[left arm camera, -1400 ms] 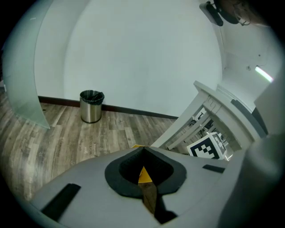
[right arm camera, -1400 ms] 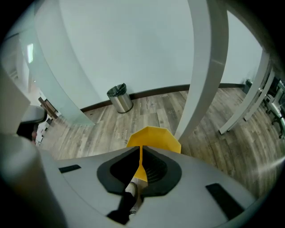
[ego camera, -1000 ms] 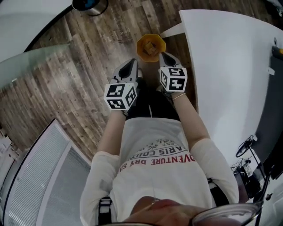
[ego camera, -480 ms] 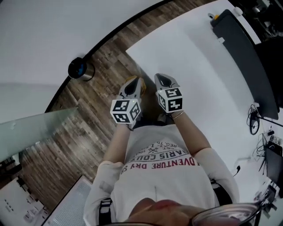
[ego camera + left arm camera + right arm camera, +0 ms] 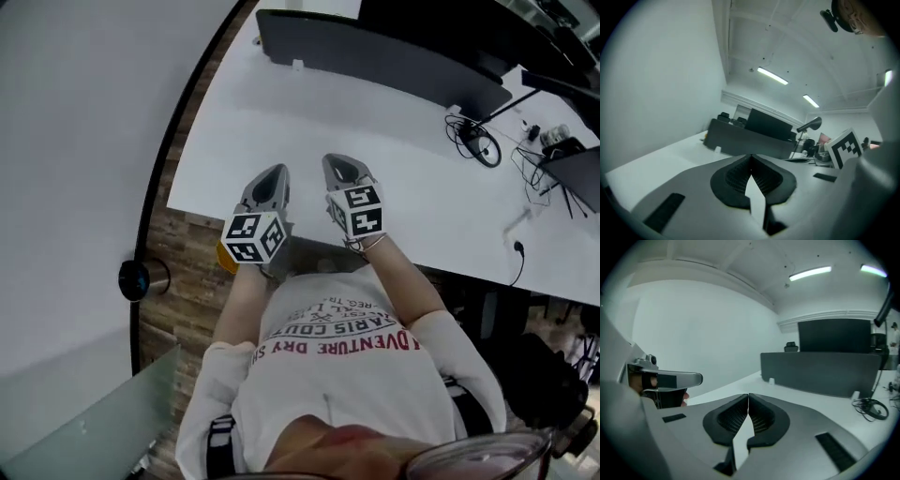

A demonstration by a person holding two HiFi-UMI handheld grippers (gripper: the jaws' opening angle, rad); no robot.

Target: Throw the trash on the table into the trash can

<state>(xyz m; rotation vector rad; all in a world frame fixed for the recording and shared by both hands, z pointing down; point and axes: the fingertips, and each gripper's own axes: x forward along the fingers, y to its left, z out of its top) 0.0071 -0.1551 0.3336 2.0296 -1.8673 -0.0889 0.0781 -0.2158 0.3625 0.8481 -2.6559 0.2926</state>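
Note:
In the head view both grippers are held side by side over the near edge of the white table (image 5: 281,122). My left gripper (image 5: 272,174) is shut with nothing between its jaws; in the left gripper view (image 5: 751,163) its pads meet. The right gripper (image 5: 339,162) is shut and empty too, and its pads touch in the right gripper view (image 5: 748,398). A sliver of the orange trash can (image 5: 225,256) shows on the floor just under the left gripper's marker cube. No piece of trash shows on the table part in view.
A long black screen panel (image 5: 375,56) stands along the table's far side, with coiled cables (image 5: 480,145) and a laptop (image 5: 577,173) at the right. A black cylinder (image 5: 142,278) sits on the wood floor beside the curved white wall (image 5: 75,141).
The view has swung from the floor to the table. The orange can, ahead of the grippers a second ago, now lies under the left gripper. Both grippers stayed shut.

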